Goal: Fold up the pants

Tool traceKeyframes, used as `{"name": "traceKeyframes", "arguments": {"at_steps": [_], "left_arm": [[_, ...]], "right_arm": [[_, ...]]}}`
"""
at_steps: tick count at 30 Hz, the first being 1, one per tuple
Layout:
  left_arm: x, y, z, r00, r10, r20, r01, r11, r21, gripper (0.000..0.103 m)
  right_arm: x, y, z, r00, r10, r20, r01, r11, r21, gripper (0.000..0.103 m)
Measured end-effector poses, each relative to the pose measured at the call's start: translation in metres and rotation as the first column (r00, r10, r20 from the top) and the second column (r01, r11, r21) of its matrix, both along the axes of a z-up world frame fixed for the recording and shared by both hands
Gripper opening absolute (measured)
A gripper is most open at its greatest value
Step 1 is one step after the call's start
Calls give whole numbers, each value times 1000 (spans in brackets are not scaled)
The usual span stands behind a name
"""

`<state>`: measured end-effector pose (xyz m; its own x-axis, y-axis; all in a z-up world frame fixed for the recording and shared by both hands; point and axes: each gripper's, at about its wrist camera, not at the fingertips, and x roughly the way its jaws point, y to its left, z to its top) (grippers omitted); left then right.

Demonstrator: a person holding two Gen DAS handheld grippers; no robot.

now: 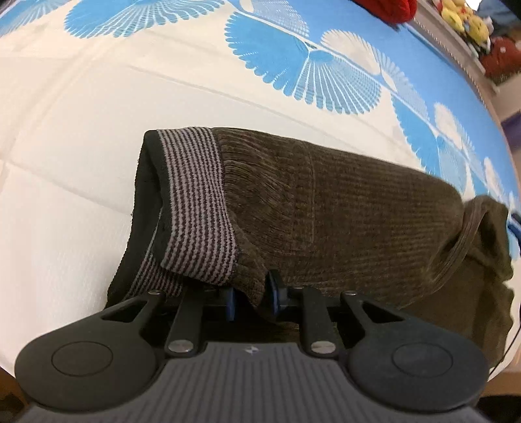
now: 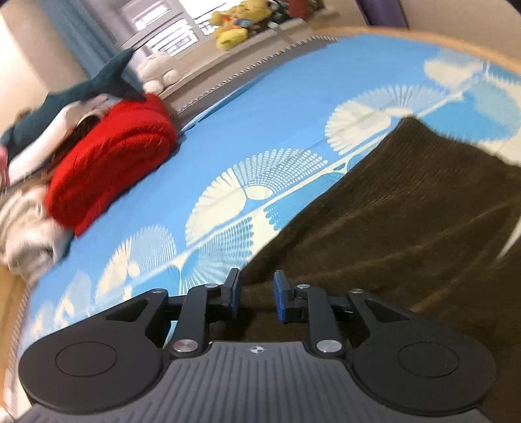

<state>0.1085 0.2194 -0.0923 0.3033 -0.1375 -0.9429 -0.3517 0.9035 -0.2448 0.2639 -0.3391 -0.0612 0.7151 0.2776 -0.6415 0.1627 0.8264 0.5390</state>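
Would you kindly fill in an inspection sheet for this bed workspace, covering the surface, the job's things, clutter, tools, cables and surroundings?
Surface: blue and cream fan-patterned bed cover, flat.
Job's things: brown corduroy pants, partly folded, striped grey waistband facing the left wrist view.
Clutter: folded red blanket; dark teal plush shark on bedding beyond it.
Grippers: left tool has pants fabric between its blue pads; right tool open over the pants.
Cables: thin dark cable at the right edge, left wrist view.
Surroundings: yellow plush toys on a ledge behind the bed.
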Motion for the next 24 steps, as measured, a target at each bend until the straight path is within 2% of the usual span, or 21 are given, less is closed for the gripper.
{"name": "traceKeyframes", "arguments": {"at_steps": [6, 9, 11, 14, 17, 18, 20, 24], "left_arm": [[5, -2, -4, 1000, -22, -21, 22, 1000, 10, 23], [6, -2, -5, 999, -25, -28, 25, 1000, 9, 23], [5, 0, -6, 999, -20, -29, 20, 1000, -4, 23], [5, 2, -6, 1000, -14, -28, 13, 1000, -20, 23], [6, 2, -6, 999, -20, -26, 19, 1000, -22, 23], [6, 2, -5, 999, -21, -25, 20, 1000, -22, 23], [5, 3, -3, 1000, -20, -23, 20, 1000, -22, 23], [1, 1, 3, 1000, -29, -7, 28, 1000, -11, 20]], "right_arm": [[54, -6, -47, 992, -72, -108, 83, 991, 104, 40], [71, -7, -62, 985, -105, -139, 126, 980, 151, 42], [82, -1, -65, 985, -98, -140, 117, 984, 136, 43], [91, 11, -67, 986, -76, -149, 85, 995, 56, 43], [92, 14, -64, 984, -90, -154, 90, 996, -9, 36], [91, 15, -61, 983, -101, -151, 96, 995, -37, 24], [85, 11, -54, 985, -105, -135, 97, 993, -68, 8], [60, -5, -16, 993, -97, -67, 92, 993, -76, 6]]}}
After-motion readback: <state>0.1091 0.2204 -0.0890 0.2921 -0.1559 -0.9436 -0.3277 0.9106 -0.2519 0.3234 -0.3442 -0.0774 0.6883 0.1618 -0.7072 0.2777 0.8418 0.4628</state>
